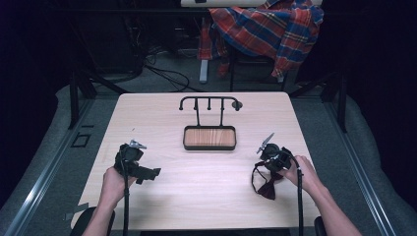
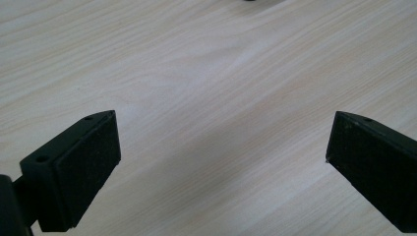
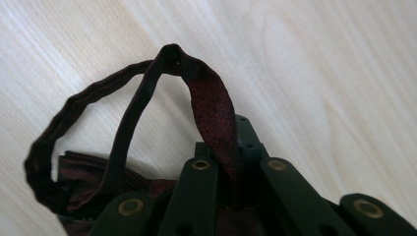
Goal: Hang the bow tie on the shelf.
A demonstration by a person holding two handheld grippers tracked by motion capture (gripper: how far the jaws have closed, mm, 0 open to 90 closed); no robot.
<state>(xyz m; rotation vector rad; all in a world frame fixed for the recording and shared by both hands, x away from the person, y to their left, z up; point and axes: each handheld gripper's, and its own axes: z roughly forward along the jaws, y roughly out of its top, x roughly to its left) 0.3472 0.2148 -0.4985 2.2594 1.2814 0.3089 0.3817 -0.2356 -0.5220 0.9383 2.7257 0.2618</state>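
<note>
The right gripper (image 1: 273, 158), at the lower right of the high view, has its jaws closed on the strap of a dark red bow tie (image 1: 267, 187), whose bow lies on the table (image 1: 206, 172) just below it. The left gripper (image 1: 134, 160), lower left, stands wide with nothing between its jaws. The tie looks light, soft and floppy; its strap loop (image 3: 123, 118) seems the natural hold. A hook stand (image 1: 209, 123) sits at centre.

Bright-lit table (image 1: 206, 172), dark surroundings, soft focus
</note>
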